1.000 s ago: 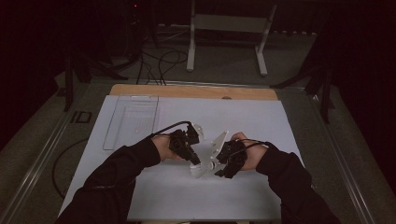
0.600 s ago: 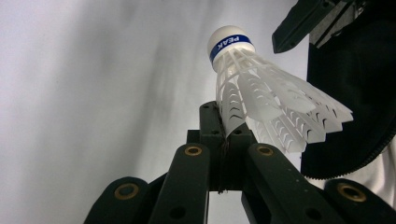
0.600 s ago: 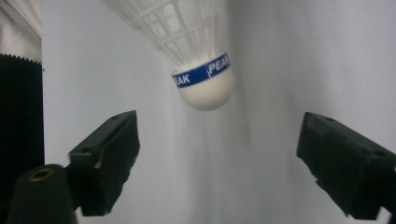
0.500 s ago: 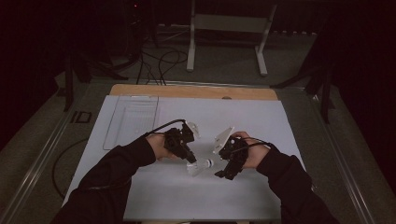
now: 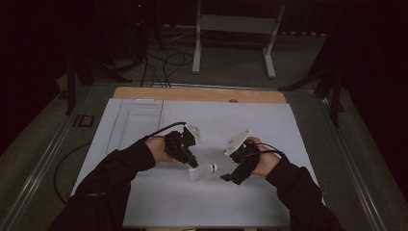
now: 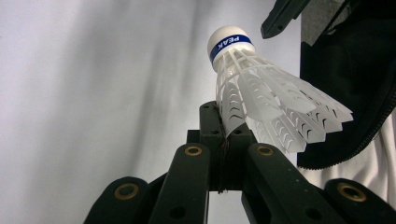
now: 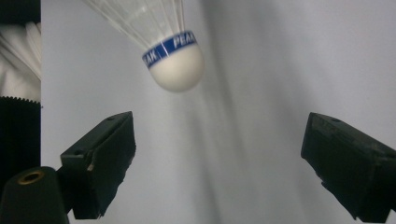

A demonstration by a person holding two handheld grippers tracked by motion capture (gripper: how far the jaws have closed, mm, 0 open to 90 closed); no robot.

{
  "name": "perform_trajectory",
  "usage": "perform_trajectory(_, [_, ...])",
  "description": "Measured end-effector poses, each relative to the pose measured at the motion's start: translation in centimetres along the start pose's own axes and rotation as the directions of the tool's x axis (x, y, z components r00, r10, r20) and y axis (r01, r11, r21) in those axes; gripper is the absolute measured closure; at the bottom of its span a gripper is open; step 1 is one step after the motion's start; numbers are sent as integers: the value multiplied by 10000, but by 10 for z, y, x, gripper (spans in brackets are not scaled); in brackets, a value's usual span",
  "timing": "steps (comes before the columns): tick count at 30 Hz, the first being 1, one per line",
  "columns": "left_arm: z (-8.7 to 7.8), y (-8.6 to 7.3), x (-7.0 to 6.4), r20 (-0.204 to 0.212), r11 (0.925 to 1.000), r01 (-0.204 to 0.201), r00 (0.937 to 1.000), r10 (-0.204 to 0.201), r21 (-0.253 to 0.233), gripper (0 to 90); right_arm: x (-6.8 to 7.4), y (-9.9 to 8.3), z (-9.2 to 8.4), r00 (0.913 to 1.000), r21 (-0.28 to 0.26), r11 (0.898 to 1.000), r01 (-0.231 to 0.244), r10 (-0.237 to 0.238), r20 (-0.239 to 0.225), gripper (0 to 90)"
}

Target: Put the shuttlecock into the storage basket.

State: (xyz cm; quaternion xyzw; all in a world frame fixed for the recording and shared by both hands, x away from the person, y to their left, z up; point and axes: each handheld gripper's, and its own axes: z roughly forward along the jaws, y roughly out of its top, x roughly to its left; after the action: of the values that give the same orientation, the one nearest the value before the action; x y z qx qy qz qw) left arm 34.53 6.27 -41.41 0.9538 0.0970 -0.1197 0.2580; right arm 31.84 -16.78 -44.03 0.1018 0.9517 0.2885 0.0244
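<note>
White feathered shuttlecock (image 6: pixel 261 93) with blue-banded cork tip, tilted, skirt edge pinched above the white table.

Setting: lab-style recording room | Evidence: white table (image 5: pixel 159 202) with wooden edge (image 5: pixel 192 94) in a dark room | metal stand (image 5: pixel 235 29) on grey floor | loose cables (image 5: pixel 166 60) behind the table | dark curtains (image 5: pixel 43 43) around | metal rail (image 5: pixel 33 178) beside the table

Two hand-held grippers face each other over the table's near middle.
Left gripper (image 5: pixel 192 163) is clamped tight; right gripper (image 5: pixel 230 177) stands wide, jaws just opened.
</note>
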Motion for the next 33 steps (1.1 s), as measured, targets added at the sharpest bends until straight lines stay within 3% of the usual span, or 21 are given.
perform_trajectory(8, [-8, -5, 0, -62, 10000, 22, 10000, -22, 20, 900, -2, -15, 2, 9976, -397, 9980, -485, 504, 478, 98])
perform_trajectory(11, [-10, -6, 0, -100, 10000, 11, 9999, -12, -16, 900, -3, -22, 4, 9949, -272, 9975, -658, 677, 741, 98])
perform_trajectory(13, [-12, -7, 0, -170, 10000, 66, 9998, -66, -51, 900, -3, -27, 6, 9944, -328, 9963, -795, 815, 676, 98])
perform_trajectory(15, [-15, -9, 1, -181, 10000, 56, 9998, -57, -48, 900, -2, -32, 8, 9901, -299, 9962, -820, 849, 1120, 98])
perform_trajectory(19, [-18, -11, 1, -234, 9999, 104, 9997, -105, -48, 900, -1, -44, 10, 9868, -618, 9941, -895, 969, 1300, 98])
perform_trajectory(33, [-25, -19, 0, -247, 9998, 145, 9996, -148, -144, 900, 5, -78, 13, 9801, -1495, 9810, -1238, 1444, 1364, 98])
